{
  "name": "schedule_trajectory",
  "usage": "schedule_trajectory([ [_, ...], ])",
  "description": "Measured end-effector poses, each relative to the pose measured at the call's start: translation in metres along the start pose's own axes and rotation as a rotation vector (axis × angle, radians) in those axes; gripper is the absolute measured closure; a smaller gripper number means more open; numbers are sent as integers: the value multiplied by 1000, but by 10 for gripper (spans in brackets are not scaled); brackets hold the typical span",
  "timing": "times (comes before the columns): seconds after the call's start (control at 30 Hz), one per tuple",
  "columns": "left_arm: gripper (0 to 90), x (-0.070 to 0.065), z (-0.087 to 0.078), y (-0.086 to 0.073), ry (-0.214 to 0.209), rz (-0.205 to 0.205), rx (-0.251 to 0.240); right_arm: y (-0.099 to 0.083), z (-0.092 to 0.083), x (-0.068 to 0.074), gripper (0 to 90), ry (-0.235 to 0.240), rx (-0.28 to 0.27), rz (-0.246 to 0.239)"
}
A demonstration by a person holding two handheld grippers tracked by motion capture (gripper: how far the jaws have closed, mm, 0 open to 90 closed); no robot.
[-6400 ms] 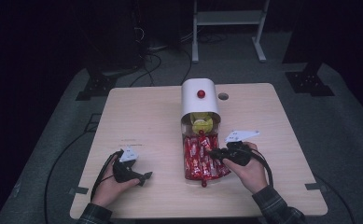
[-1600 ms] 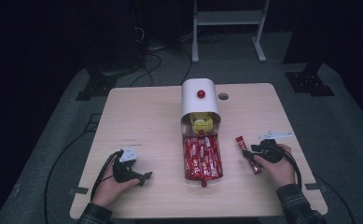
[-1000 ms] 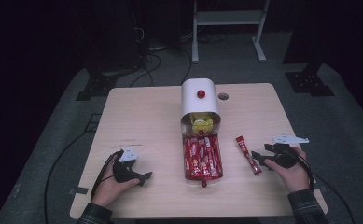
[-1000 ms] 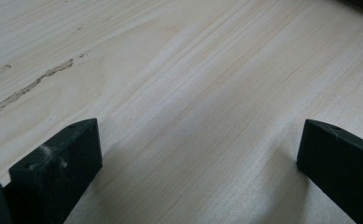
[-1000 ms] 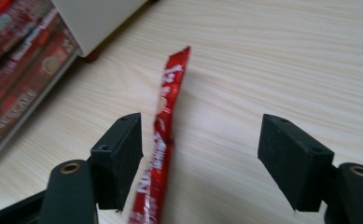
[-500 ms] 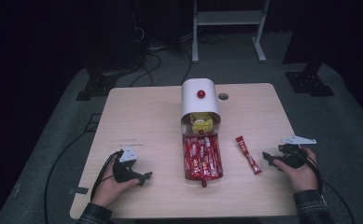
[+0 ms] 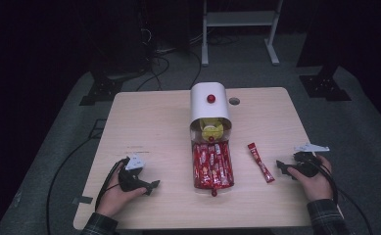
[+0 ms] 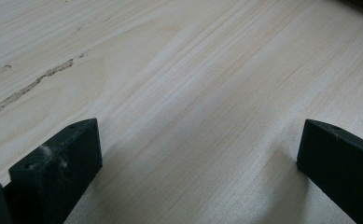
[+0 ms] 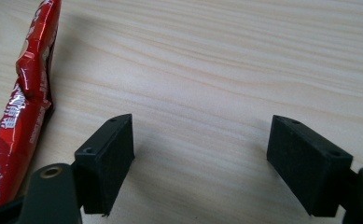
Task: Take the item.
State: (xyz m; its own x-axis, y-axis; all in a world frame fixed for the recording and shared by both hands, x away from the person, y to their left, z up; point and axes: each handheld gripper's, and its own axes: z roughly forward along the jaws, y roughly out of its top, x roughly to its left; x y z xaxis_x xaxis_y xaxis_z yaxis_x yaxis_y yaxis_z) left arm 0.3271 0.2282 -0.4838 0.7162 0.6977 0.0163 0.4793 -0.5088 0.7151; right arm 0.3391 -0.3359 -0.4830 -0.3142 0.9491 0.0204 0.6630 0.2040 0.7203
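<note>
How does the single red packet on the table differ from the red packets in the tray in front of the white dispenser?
The single red packet lies alone on the bare wooden table, slanted, right of the tray. The red packets in the tray lie packed side by side, roughly parallel, pointing at the white dispenser. The single packet is near the right claw, whose jaws are open and empty; the tray packets are farther from it. Both look like the same red, long, thin stick packets.

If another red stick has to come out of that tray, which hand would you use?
Probably the right. The right gripper rests open beside the loose red stick, fairly near the tray of sticks. The left gripper, also open, sits on bare table, about as far away.
</note>
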Motion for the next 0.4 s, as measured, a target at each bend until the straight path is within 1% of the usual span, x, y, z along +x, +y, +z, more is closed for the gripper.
schedule_trajectory([
  [0.07, 0, 0, 0, 0, 0, 0, 0, -1, 1, 0, 181, 1, -11, -6],
  [0.1, 0, 0, 0, 0, 0, 0, 0, -3, 2, -1, 158, 6, -29, -12],
  [0.37, 0, 0, 0, 0, 0, 0, 0, -3, 2, 0, 147, 2, -24, -4],
  [0.4, 0, 0, 0, 0, 0, 0, 0, -3, 2, 2, 124, -17, -23, 16],
])
